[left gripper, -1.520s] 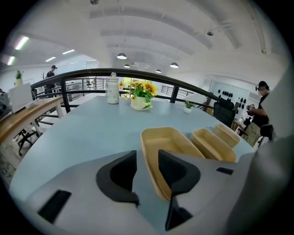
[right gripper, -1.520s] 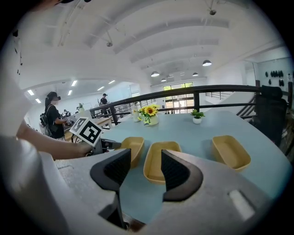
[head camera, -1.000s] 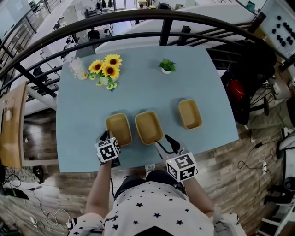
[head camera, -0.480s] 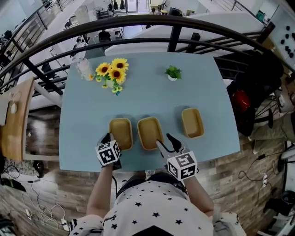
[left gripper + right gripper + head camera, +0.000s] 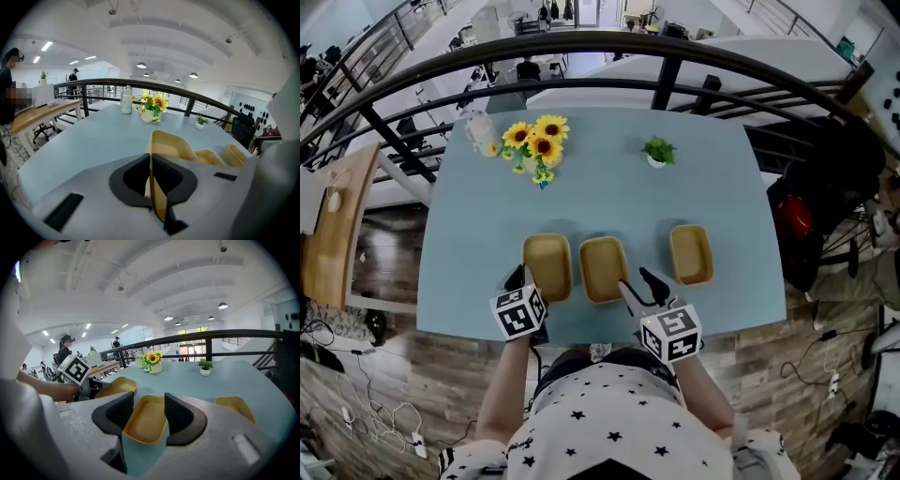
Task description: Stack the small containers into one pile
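The left gripper (image 5: 152, 187) is clamped on the near rim of the left container (image 5: 547, 265), while the right gripper (image 5: 149, 416) waits with jaws apart and empty, just short of the middle container (image 5: 603, 269), the third container (image 5: 690, 254) lying apart to their right on the table (image 5: 600, 197).

blue table (image 5: 609, 202) carries yellow containers (image 5: 603, 269), sunflower vase (image 5: 539, 150), potted plant (image 5: 657, 151), jar (image 5: 477, 130).

The left gripper (image 5: 521, 281) has closed its jaws, which now pinch the near rim of the left container (image 5: 547, 265). The right gripper (image 5: 637, 284) has edged forward, its open jaws now at the near end of the middle container (image 5: 602, 265).
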Demonstrator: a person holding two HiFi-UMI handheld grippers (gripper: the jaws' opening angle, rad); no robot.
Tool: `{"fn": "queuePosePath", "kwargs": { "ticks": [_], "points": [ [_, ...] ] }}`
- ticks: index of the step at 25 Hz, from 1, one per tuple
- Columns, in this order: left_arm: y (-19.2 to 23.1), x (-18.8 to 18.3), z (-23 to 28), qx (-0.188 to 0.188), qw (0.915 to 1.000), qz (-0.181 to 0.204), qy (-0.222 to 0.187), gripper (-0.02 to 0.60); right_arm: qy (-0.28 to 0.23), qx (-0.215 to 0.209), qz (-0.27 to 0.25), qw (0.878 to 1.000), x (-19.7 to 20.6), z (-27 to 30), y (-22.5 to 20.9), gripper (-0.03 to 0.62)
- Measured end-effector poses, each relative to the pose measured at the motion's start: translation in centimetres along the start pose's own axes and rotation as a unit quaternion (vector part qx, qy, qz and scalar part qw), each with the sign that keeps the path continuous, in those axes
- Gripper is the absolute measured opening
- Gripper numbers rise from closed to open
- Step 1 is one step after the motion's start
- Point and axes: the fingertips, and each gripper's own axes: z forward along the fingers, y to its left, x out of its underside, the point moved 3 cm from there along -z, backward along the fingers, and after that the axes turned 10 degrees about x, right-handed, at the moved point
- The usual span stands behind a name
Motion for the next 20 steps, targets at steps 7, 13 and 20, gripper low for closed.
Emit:
{"fn": "queuePosePath", "kwargs": {
  "ticks": [7, 13, 20],
  "points": [
    [-3.1, -1.0, -1.5, 0.006, 0.9997, -0.005, -0.022, 0.015, -0.002, -0.004, -0.002, 1.0, 0.8, -0.7, -1.0, 0.19],
    [-5.7, -1.5, -1.4, 0.021, 0.9995, -0.005, -0.022, 0.015, -0.004, -0.001, 0.003, 1.0, 1.3, -1.0, -1.7, 0.19],
    [-8.2, -0.9, -0.1, 0.032, 0.9994, -0.002, -0.01, 0.015, -0.003, 0.017, 0.015, 1.0, 2.0, -1.5, -3.0, 0.19]
  ]
}}
